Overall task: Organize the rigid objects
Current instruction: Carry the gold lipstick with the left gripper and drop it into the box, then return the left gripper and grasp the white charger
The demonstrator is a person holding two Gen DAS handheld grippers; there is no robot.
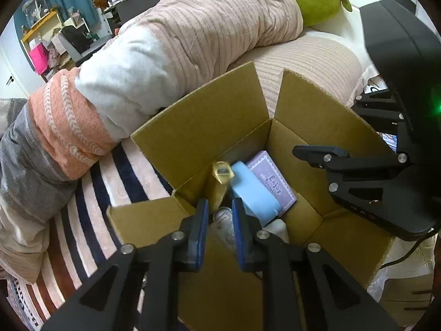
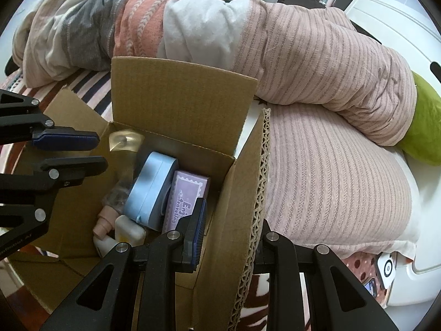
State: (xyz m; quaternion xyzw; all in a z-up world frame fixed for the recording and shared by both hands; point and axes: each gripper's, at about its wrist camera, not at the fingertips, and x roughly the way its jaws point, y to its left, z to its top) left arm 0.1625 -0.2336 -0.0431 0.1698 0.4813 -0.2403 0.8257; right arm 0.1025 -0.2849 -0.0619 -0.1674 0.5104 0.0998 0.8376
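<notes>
Two blue-padded fingers of the left gripper (image 1: 219,215) hang over the open cardboard box (image 1: 198,138) in the left wrist view, jaws parted a little and empty; inside the box stand a yellow bottle (image 1: 222,176), a light-blue case (image 1: 252,190) and a purple box (image 1: 271,182). From the right wrist view, the right gripper (image 2: 228,231) straddles the cardboard box's right wall, jaws wide, one finger inside beside the purple box (image 2: 187,193), clamping nothing.

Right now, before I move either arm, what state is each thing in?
Cardboard box: flaps open, standing on the bed.
Blue case: closed, on edge inside the box.
Purple box: closed, beside the blue case.
Clear yellow-capped bottle: capped, upright in the box.
Left tongs: open, empty, above the box.
Right tongs: open, straddling the box wall.
</notes>
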